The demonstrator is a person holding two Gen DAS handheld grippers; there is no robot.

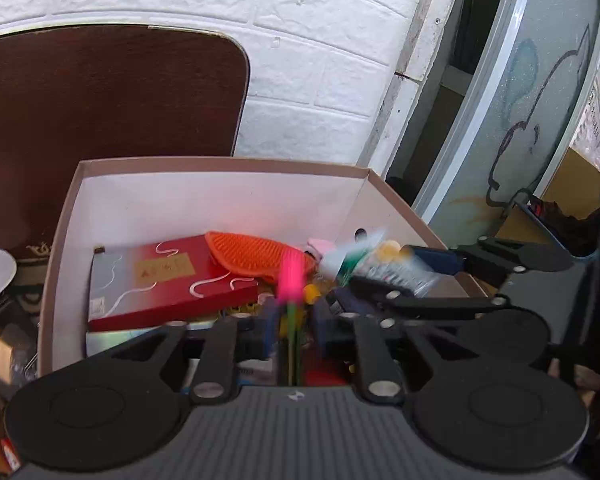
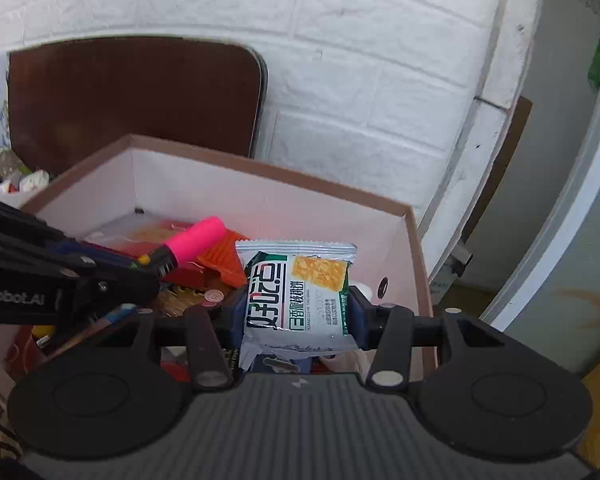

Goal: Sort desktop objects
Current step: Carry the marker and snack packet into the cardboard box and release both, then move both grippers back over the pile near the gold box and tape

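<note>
Both grippers hang over an open cardboard box [image 1: 220, 166] with white inner walls; its rim also shows in the right wrist view [image 2: 260, 168]. My left gripper [image 1: 294, 320] is shut on a pink highlighter [image 1: 291, 276] that points forward over the box. From the right wrist view the highlighter [image 2: 198, 240] sticks out of the left gripper [image 2: 156, 266]. My right gripper [image 2: 298, 312] is shut on a white and green snack packet [image 2: 296, 300], held upright above the box. That packet [image 1: 374, 266] and the right gripper [image 1: 380, 280] also show in the left wrist view.
In the box lie a red gift box [image 1: 172, 280], an orange bristled brush [image 1: 256, 254] and several small items. A dark brown chair back [image 1: 108, 120] stands behind the box against a white brick wall [image 1: 320, 60]. A grey door frame [image 1: 480, 100] is on the right.
</note>
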